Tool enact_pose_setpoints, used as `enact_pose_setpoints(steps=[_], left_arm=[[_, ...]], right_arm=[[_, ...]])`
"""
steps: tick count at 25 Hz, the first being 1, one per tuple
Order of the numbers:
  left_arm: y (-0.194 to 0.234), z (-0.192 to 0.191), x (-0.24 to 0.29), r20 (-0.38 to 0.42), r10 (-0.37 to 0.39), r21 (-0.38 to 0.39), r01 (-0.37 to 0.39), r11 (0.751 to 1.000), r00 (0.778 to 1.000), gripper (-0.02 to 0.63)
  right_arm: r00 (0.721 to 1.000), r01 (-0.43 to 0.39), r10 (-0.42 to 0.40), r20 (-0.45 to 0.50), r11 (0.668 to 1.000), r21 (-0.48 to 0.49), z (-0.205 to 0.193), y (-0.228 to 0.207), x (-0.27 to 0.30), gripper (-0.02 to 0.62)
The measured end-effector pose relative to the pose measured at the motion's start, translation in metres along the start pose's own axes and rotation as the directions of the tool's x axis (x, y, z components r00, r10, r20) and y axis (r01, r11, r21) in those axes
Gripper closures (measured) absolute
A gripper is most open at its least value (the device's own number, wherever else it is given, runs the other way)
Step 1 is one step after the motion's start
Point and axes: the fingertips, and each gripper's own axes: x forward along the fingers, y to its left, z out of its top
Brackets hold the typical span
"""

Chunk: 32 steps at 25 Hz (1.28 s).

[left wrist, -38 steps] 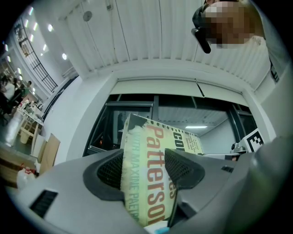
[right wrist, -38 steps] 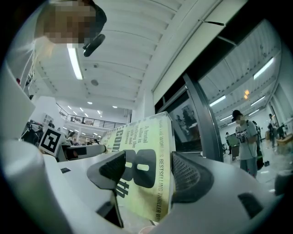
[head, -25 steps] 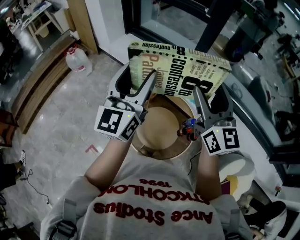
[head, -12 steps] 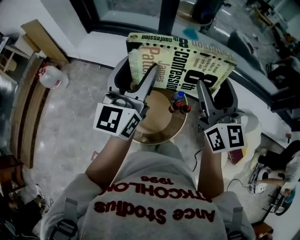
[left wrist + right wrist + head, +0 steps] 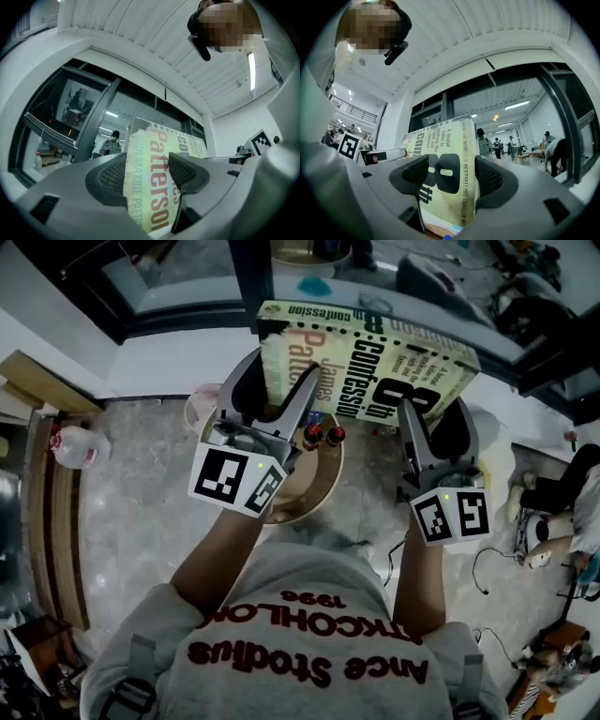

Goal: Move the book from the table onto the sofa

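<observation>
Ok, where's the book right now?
Head view, top centre: the book is held above the round table, gripped by the left tool at its left end, the right tool at its right.

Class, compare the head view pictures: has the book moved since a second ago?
Yes. The book has swung to the right, away from the white jug. The jug now sits farther to its left and lower in the head view.

A clear plastic jug stands on the grey marbled floor well left of the dark window post, brown wooden planks lie farther lower left of it, and two small red-topped things sit below it
</observation>
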Motion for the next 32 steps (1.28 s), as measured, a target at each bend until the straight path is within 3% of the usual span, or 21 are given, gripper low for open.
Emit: enact_pose_setpoints(steps=[3, 18, 24, 26, 32], left_arm=[[-0.0051, -0.0010, -0.0059, -0.013, 0.039, -0.008, -0.039, 0.999, 0.999, 0.341], [-0.0047, -0.0011, -0.0015, 0.011, 0.036, 0.002, -0.036, 0.999, 0.999, 0.341], [-0.0076, -0.0009, -0.0090, -0.154, 0.119, -0.028, -0.125, 0.992, 0.981, 0.341], [-0.0088, -0.0020, -0.0059, -0.134, 0.111, -0.044, -0.118, 0.992, 0.985, 0.341], [-0.0093, 0.0018, -0.0086, -0.015, 0.077, 0.002, -0.077, 0.997, 0.997, 0.341]], right_arm=[[0.999, -0.031, 0.032, -0.025, 0.999, 0.014, -0.0002, -0.0019, -0.0022, 0.261], [0.999, -0.033, 0.033, 0.007, 0.999, 0.005, 0.0006, -0.0058, 0.0008, 0.261], [0.987, -0.049, 0.065, -0.146, 0.993, 0.111, -0.0073, -0.0053, 0.0010, 0.261], [0.987, -0.051, 0.063, -0.151, 0.996, 0.080, -0.0038, -0.0080, 0.0014, 0.261], [0.996, -0.071, 0.070, -0.048, 0.997, -0.014, -0.0012, -0.0039, -0.0009, 0.261]])
